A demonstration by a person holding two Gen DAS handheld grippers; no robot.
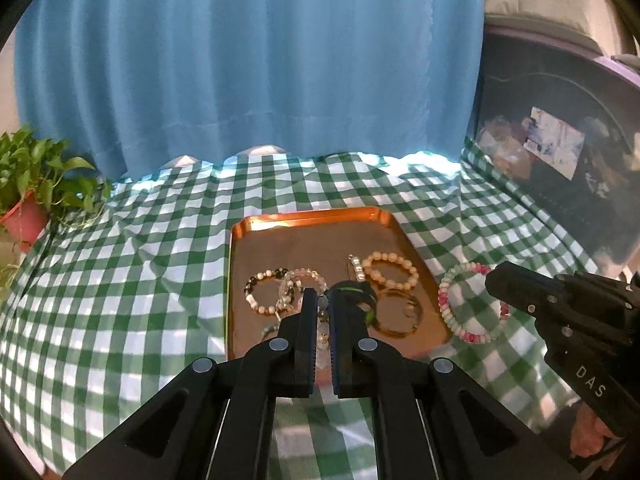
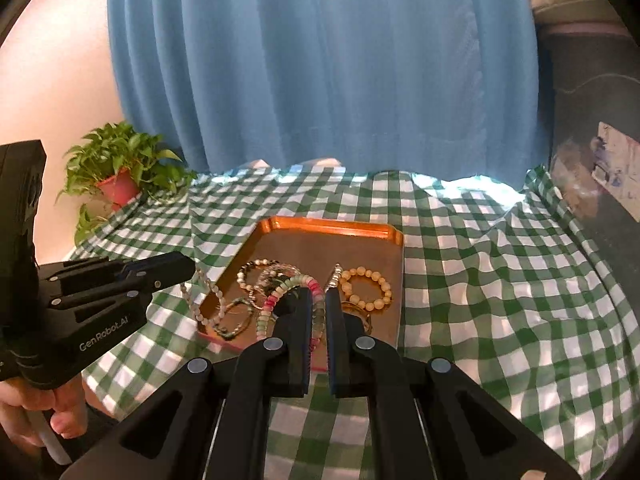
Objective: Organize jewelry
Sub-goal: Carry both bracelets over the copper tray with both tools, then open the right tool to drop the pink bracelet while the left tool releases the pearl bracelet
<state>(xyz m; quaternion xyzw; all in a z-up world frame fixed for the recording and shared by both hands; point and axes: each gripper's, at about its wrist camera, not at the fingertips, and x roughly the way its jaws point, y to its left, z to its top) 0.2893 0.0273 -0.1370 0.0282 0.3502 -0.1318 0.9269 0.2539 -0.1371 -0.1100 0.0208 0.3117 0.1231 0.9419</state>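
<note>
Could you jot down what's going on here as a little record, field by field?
Setting: green-and-white checked tablecloth, blue curtain behind, potted green plant at the far left
Tray: flat copper-coloured tray with several bead bracelets on it
On tray: peach round-bead bracelet
Left hand-held gripper: shut on a pale grey-and-white bead strand
Right hand-held gripper: shut on a pink, white and green bead bracelet

A copper tray holds several bead bracelets. One pink-and-green bracelet hangs beside its right edge, above the cloth.
</note>
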